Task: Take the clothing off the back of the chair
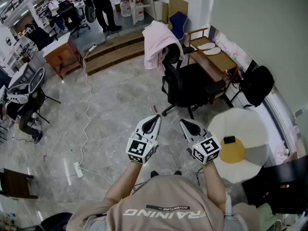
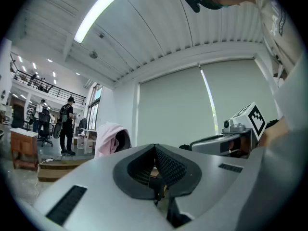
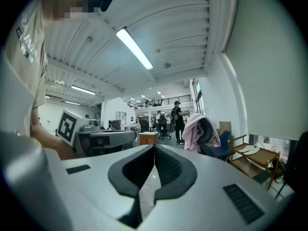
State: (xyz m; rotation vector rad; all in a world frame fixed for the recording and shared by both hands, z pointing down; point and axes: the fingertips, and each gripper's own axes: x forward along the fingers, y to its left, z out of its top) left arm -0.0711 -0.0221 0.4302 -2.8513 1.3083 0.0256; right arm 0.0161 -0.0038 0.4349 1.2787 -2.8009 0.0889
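Observation:
A pink garment (image 1: 156, 43) hangs over the back of a black office chair (image 1: 185, 85) some way ahead on the marble floor. My left gripper (image 1: 154, 120) and right gripper (image 1: 186, 124) are held side by side in front of me, level and pointing towards the chair, well short of it. Both are shut with nothing between the jaws. The left gripper view shows its shut gripper (image 2: 155, 148) with the pink garment (image 2: 106, 138) far off to the left. In the right gripper view the shut gripper (image 3: 154, 149) sits below the garment (image 3: 193, 128) and chair (image 3: 209, 134).
A round white table (image 1: 250, 124) with a small black item stands at my right. A wooden bench (image 1: 214, 57) and a black bag (image 1: 257, 83) lie beyond the chair. A cable with a power strip (image 1: 77, 169) crosses the floor at left. People stand at the far back (image 1: 103, 4).

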